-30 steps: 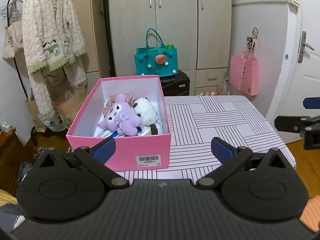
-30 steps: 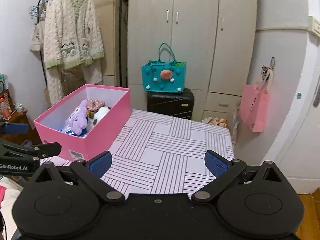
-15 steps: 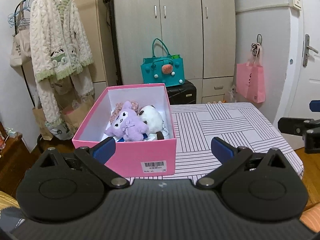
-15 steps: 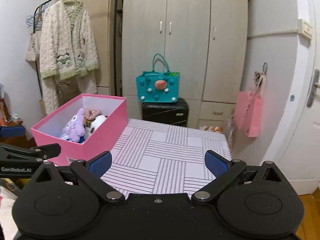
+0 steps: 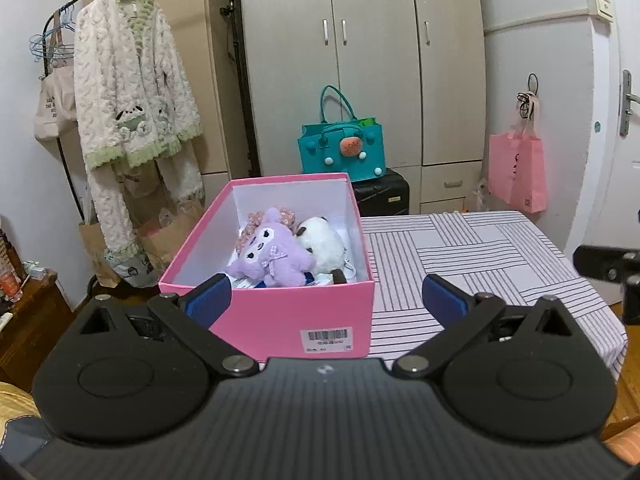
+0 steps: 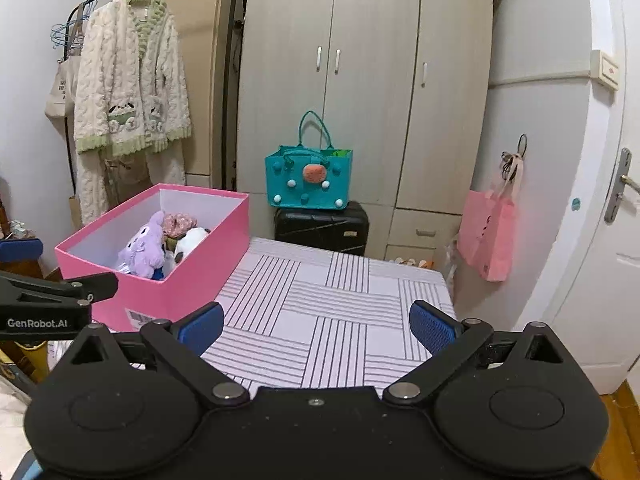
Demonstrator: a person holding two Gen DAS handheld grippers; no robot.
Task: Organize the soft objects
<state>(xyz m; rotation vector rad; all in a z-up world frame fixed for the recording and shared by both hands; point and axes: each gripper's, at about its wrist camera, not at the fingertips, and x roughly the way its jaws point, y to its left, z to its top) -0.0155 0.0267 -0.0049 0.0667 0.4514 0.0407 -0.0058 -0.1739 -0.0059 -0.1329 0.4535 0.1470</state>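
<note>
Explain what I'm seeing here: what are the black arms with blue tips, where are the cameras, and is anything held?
Those are two hand-held grippers, each carrying a camera that looks along its fingers. The left gripper faces the open pink cardboard box on the striped tablecloth. Inside lie a purple plush toy and a white panda plush. The right gripper looks over bare cloth. Both are open, holding nothing.

Both wrist views face the wardrobe (image 5: pixel 360 60) from the counter's (image 6: pixel 340 320) near edge, sharing the pink box (image 5: pixel 296 312); the left sits closer.
</note>
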